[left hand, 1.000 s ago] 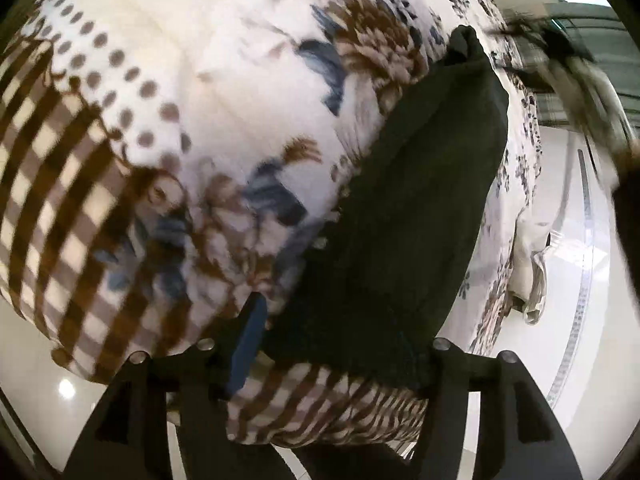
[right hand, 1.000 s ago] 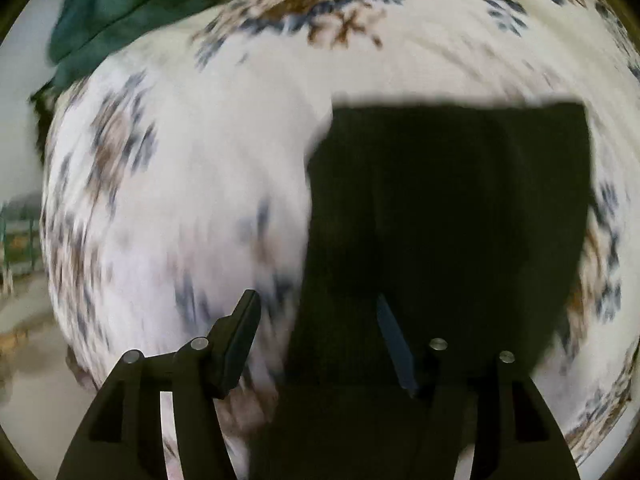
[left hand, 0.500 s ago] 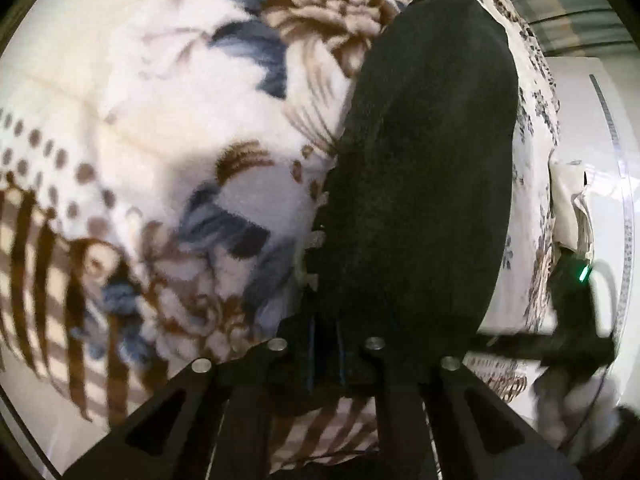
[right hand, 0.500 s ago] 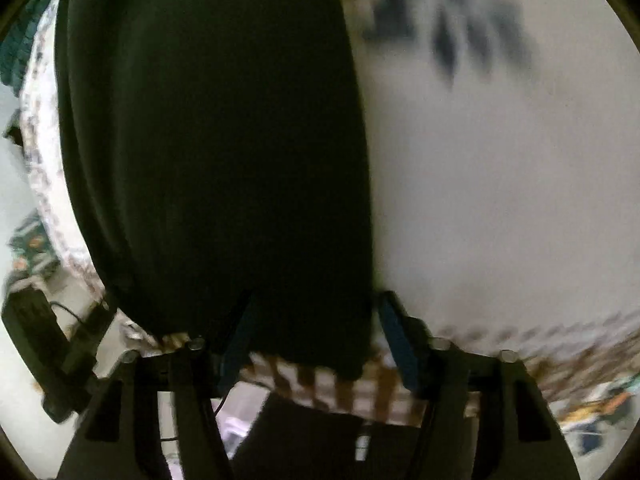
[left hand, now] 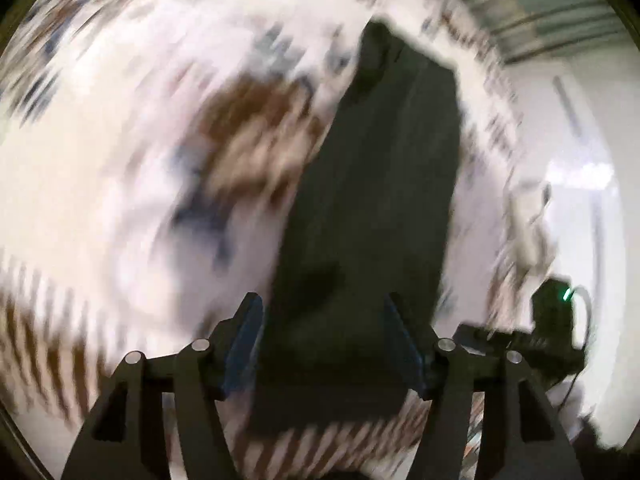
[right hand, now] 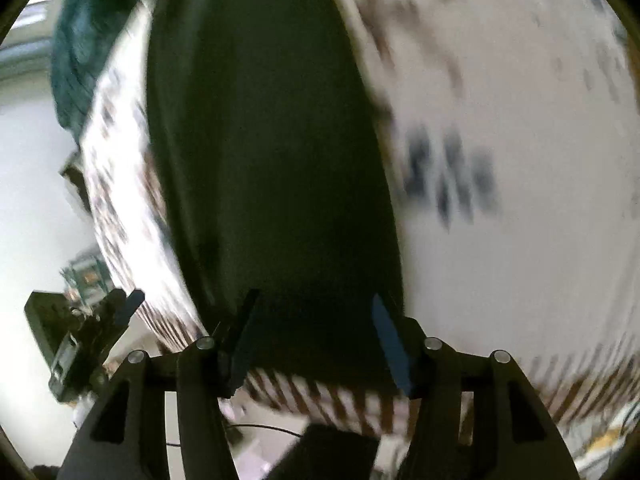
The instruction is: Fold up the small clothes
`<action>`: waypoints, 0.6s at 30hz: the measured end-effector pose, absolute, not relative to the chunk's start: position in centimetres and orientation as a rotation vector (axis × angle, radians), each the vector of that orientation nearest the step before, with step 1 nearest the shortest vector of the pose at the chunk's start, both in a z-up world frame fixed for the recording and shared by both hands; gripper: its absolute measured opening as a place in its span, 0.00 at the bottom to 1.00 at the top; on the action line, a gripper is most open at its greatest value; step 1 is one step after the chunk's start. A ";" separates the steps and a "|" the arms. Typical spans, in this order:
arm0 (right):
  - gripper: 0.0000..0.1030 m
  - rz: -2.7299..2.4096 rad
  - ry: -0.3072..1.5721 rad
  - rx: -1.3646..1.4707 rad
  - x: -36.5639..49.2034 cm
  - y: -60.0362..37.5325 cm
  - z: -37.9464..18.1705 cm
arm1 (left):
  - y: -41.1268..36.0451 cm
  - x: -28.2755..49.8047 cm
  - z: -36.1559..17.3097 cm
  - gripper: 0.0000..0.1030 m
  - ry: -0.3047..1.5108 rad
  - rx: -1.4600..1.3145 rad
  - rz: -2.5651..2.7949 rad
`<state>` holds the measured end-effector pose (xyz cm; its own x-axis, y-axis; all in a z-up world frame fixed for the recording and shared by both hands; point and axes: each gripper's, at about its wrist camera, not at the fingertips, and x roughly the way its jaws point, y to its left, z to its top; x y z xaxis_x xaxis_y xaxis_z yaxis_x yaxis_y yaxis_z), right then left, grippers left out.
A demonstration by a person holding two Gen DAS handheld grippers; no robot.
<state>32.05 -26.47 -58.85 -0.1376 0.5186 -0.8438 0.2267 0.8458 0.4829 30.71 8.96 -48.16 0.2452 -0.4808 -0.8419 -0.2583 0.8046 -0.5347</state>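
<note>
On a bed or table covered by a white cloth printed with brown and blue flowers, a dark, near-black garment of soft fabric lies flat as a long strip, its near end close to the brown-striped border of the cloth. Both wrist views look along this garment from that end. The left gripper hangs over the near end with its jaws set wide, the blue-padded fingers standing either side of the strip's width and gripping nothing. The right gripper stands likewise, jaws wide, its fingers straddling the near hem of the dark garment without closing on it. That spread suggests each tool is lined up to take hold of the near edge, probably so the end can be carried over the rest of the strip in a fold; this is a judgement, not something shown.

Much is hard to read. Motion blur smears both views, so the garment's seams, its kind and any fold already in it cannot be made out. Whether the fingertips touch the fabric or hover just above it cannot be told. A teal cloth sits at the far corner in the right view, partly cut off by the lens rim. Each view catches the other tool only as a dark shape at its edge, beyond the covered surface.
</note>
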 end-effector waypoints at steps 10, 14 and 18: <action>0.57 0.162 1.443 0.578 54.2 -30.9 -57.1 | 7.3 58.8 -52.8 0.58 1.195 -0.711 -0.252; 0.57 0.126 1.425 0.592 59.6 -30.6 -59.2 | 4.8 64.8 -56.5 0.07 1.268 -0.612 -0.294; 0.57 0.092 1.411 0.622 62.1 -30.9 -61.1 | 5.6 64.8 -55.3 0.05 1.215 -0.581 -0.368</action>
